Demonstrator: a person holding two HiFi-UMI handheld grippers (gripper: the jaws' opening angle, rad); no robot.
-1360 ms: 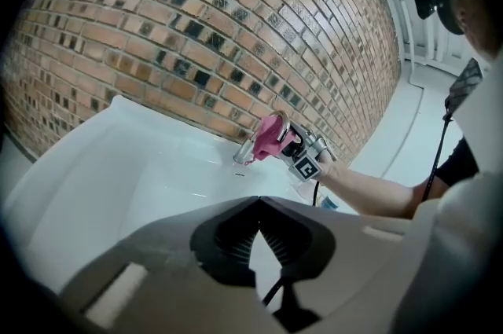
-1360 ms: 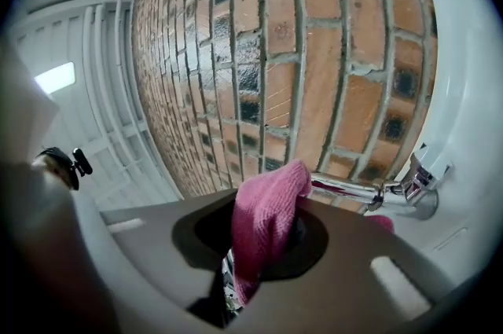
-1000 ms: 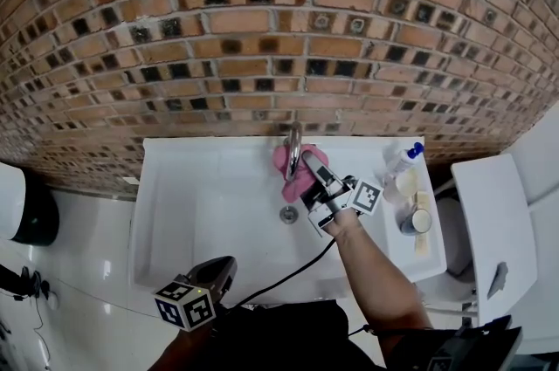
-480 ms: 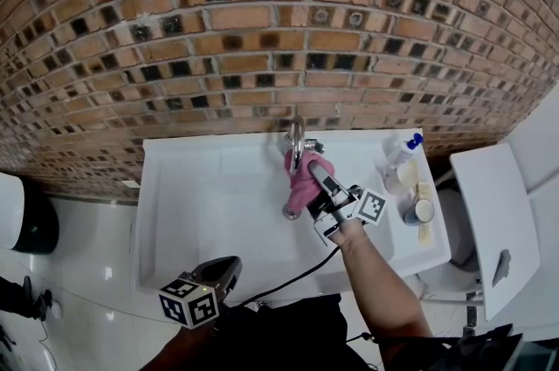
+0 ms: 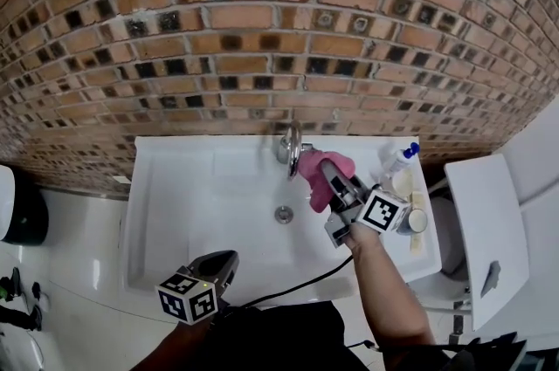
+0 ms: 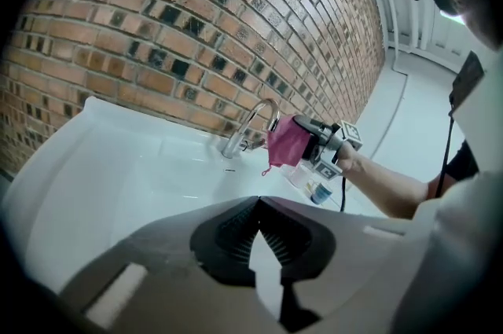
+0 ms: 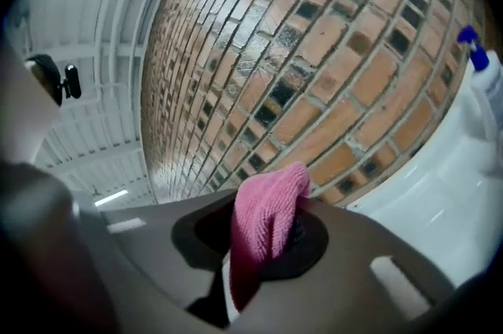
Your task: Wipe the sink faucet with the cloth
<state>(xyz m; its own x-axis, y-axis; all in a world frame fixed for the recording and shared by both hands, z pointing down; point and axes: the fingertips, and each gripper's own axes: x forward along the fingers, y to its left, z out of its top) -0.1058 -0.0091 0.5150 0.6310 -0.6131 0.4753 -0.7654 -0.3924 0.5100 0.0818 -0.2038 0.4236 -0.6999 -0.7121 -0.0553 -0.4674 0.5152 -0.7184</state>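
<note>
A chrome faucet (image 5: 293,147) curves over the white sink (image 5: 188,203) at the brick wall. My right gripper (image 5: 330,177) is shut on a pink cloth (image 5: 320,172), held just right of the spout; I cannot tell whether the two touch. In the left gripper view the cloth (image 6: 287,142) hangs beside the faucet (image 6: 250,128) from the right gripper (image 6: 321,144). The right gripper view shows the cloth (image 7: 263,222) pinched between the jaws, faucet out of sight. My left gripper (image 5: 218,269) hovers at the sink's near edge, jaws together and empty (image 6: 259,207).
A drain (image 5: 284,214) lies in the basin below the spout. On the sink's right ledge stand a spray bottle with a blue cap (image 5: 401,158) and two small cups (image 5: 417,221). A white toilet tank (image 5: 489,221) is further right. A black cable trails from the right gripper.
My right gripper has carried the cloth from around the spout out to its right side. The left gripper has stayed near the front edge.
</note>
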